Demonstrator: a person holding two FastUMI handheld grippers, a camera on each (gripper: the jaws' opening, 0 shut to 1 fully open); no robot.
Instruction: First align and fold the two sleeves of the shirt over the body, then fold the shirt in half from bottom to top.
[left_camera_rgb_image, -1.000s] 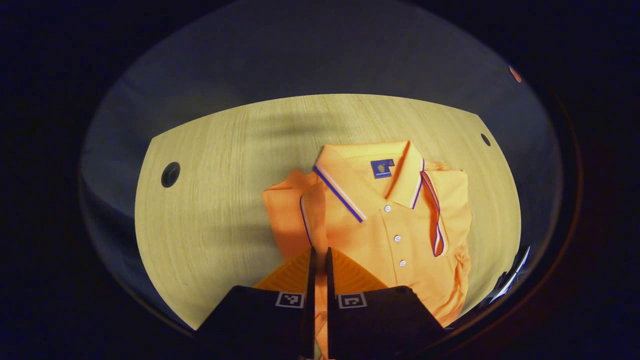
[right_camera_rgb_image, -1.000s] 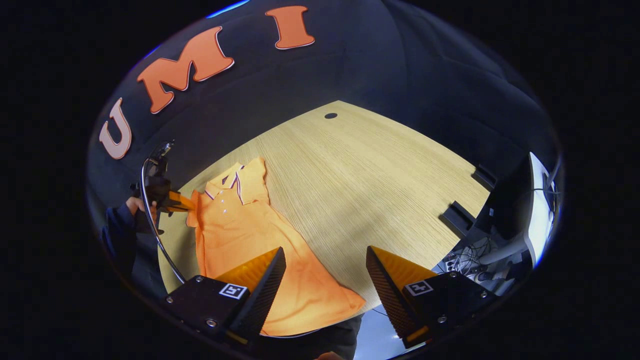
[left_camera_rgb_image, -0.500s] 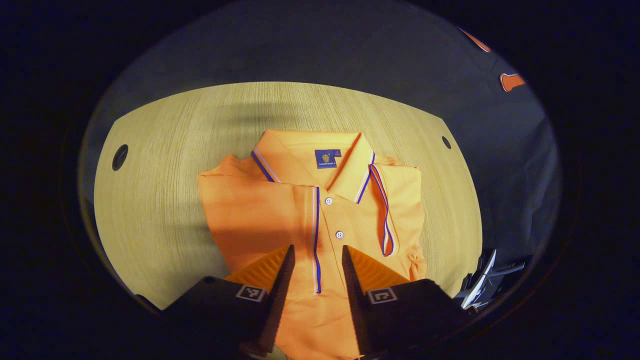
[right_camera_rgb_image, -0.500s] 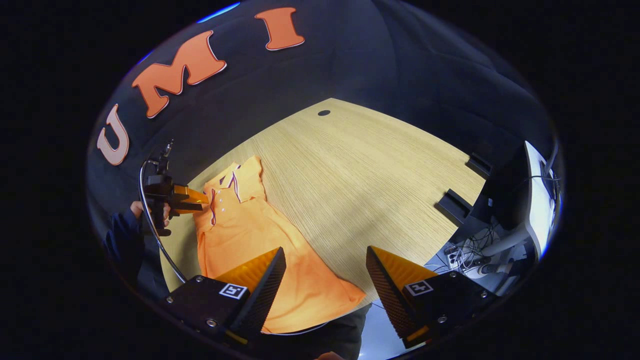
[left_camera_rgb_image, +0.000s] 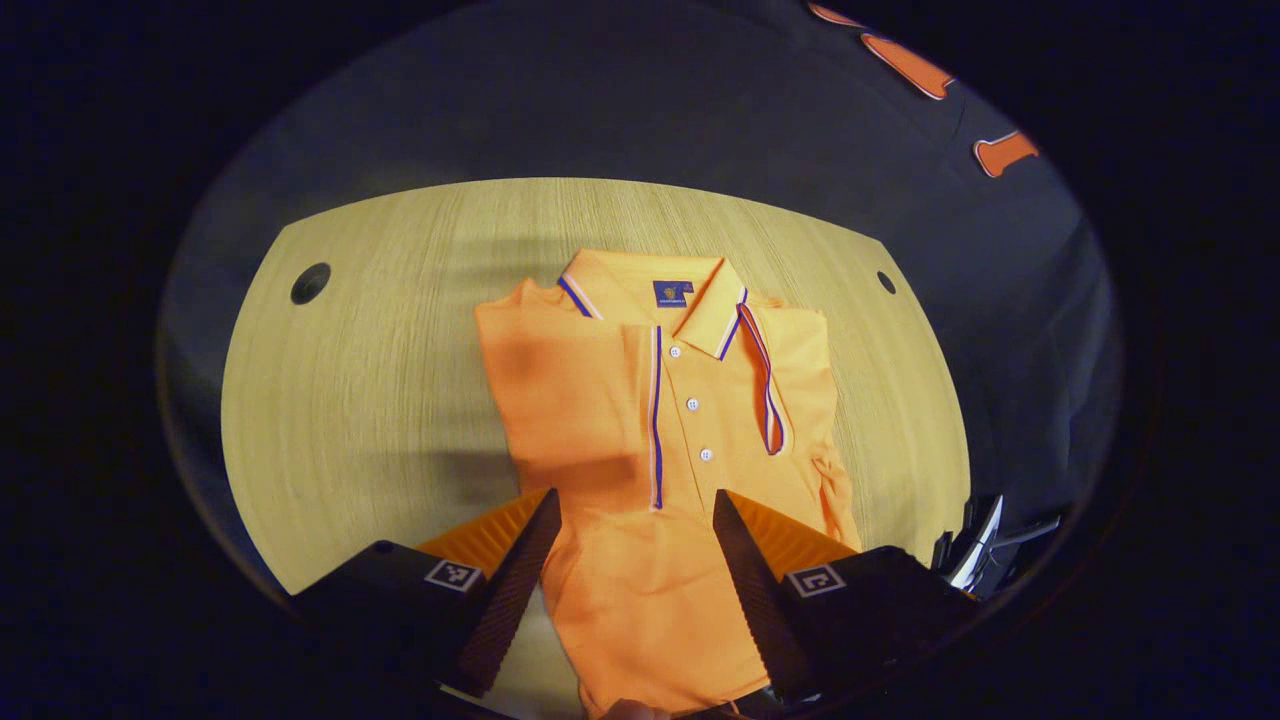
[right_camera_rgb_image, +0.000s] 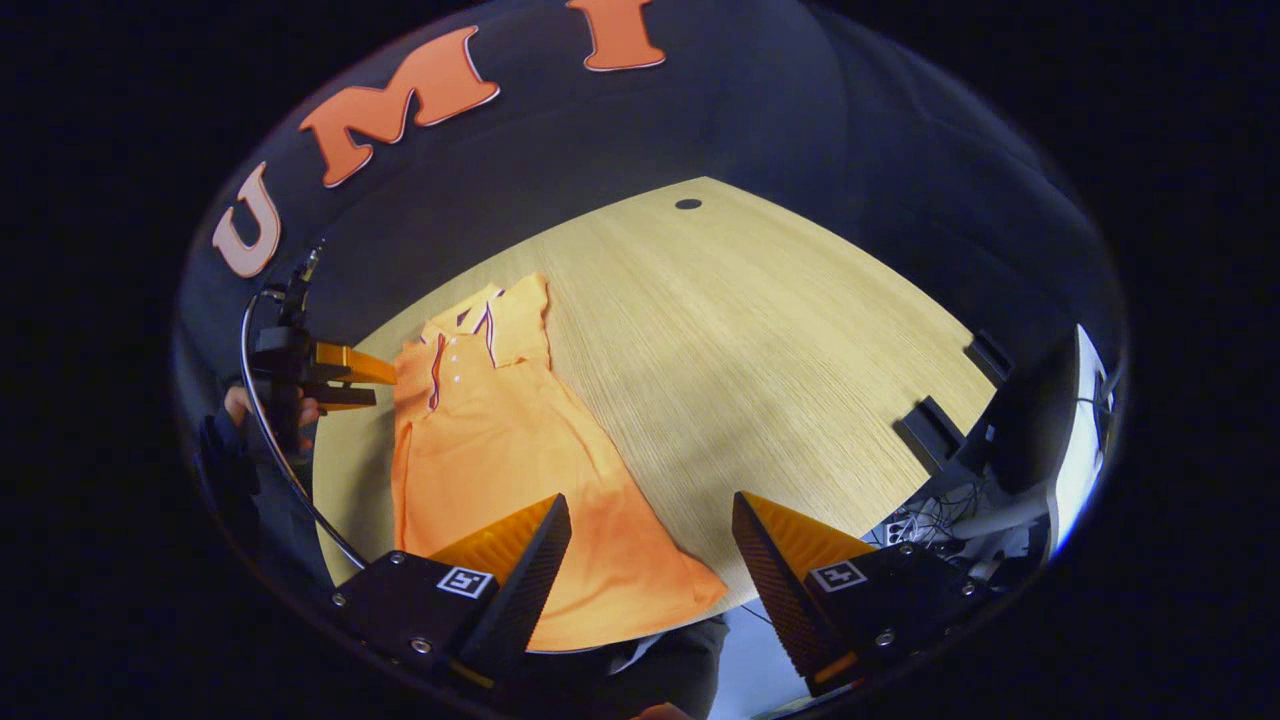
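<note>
An orange polo shirt (left_camera_rgb_image: 660, 420) lies flat on the wooden table (left_camera_rgb_image: 380, 360), collar at the far side. Both striped sleeves are folded over the body: one sleeve (left_camera_rgb_image: 575, 400) covers the left half, the other sleeve (left_camera_rgb_image: 795, 380) the right. My left gripper (left_camera_rgb_image: 632, 545) hovers open above the shirt's lower body, nothing between its fingers. In the right gripper view the shirt (right_camera_rgb_image: 500, 450) stretches toward me, and my right gripper (right_camera_rgb_image: 650, 560) stands open over its bottom hem corner. The left gripper (right_camera_rgb_image: 345, 378), held by a hand, hangs beside the shirt's shoulder.
Round cable holes (left_camera_rgb_image: 310, 283) are set in the table's far corners. Black brackets (right_camera_rgb_image: 935, 435), a monitor (right_camera_rgb_image: 1050, 420) and loose cables stand past the table's right edge. Bare table (right_camera_rgb_image: 760, 340) stretches right of the shirt. The booth's black cloth wall rises behind.
My left gripper opened and let go of the left sleeve, which now lies flat over the body; the gripper then drew back and away. The right gripper stayed open, barely shifting.
</note>
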